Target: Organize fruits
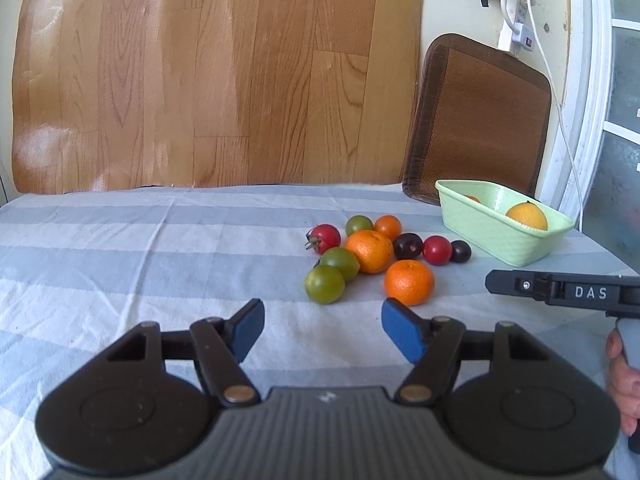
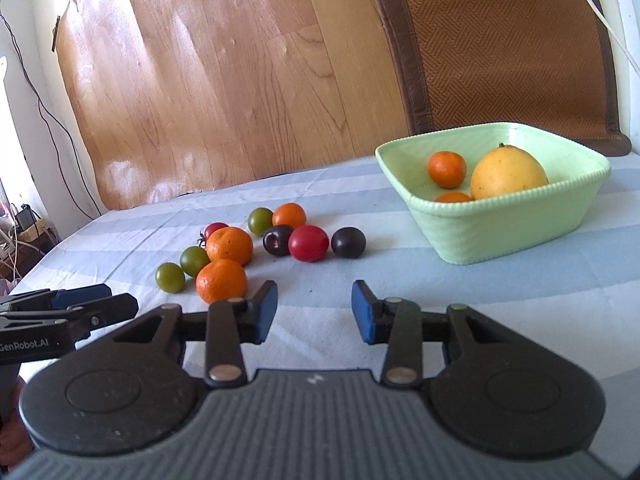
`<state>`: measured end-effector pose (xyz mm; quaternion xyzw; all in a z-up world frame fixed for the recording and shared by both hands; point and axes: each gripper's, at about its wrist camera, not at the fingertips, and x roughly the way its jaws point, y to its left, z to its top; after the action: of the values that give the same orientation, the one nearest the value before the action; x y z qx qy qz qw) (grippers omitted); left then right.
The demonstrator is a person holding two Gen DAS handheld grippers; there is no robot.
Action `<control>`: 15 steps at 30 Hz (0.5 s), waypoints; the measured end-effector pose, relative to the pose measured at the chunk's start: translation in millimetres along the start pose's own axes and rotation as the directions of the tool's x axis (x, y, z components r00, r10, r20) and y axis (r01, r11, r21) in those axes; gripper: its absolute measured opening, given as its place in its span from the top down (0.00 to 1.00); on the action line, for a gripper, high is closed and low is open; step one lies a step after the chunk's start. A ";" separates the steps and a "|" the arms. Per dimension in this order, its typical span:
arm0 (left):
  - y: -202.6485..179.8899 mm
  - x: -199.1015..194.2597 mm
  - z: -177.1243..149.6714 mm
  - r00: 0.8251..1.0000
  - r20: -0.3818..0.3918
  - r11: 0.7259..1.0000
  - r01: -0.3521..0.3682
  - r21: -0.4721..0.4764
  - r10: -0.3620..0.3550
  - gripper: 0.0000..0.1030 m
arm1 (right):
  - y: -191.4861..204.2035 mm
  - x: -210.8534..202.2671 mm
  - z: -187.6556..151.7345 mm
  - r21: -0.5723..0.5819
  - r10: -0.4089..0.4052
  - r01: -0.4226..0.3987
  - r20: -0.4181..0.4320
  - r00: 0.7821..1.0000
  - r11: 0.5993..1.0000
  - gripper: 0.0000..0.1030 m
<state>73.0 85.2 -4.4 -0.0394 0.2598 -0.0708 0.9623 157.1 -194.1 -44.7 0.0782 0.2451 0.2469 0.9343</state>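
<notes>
Two grippers hover low and near: the left gripper (image 1: 323, 326) spread and empty, the right gripper (image 2: 314, 307) narrower, also empty. Just beyond lies the nearest mandarin (image 1: 409, 282), firm and light with a soft, dimpled skin; pinch its widest middle gently. Farther right, the green basket (image 2: 500, 232) holds citrus.

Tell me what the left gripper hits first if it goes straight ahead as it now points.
Probably the nearest green tomato: it lies just ahead of the open left gripper, though the near orange sits about as close, and depth is unclear.
</notes>
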 end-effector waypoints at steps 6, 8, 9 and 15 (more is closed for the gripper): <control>-1.9 1.6 0.4 0.999 -0.006 0.999 -0.044 0.008 0.044 0.33 | -0.2 -0.3 0.0 0.002 0.000 0.000 0.005 1.000 1.000 0.58; -1.3 2.2 0.5 0.999 -0.011 0.999 -0.043 0.010 0.043 0.33 | 0.2 -0.6 -0.3 0.002 -0.001 0.001 0.007 1.000 1.000 0.58; -1.0 2.5 0.7 0.999 -0.012 0.999 -0.043 0.011 0.044 0.33 | 0.2 -0.7 -0.4 0.002 -0.002 0.002 0.007 1.000 1.000 0.58; 0.7 2.0 1.0 0.998 -0.009 0.998 -0.056 0.003 0.056 0.33 | -0.3 -0.7 -0.4 0.002 -0.001 0.001 0.007 1.000 1.000 0.57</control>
<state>75.3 85.6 -4.6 -0.0303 0.2648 -0.0446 0.9628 156.6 -194.7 -44.9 0.0801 0.2420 0.2459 0.9352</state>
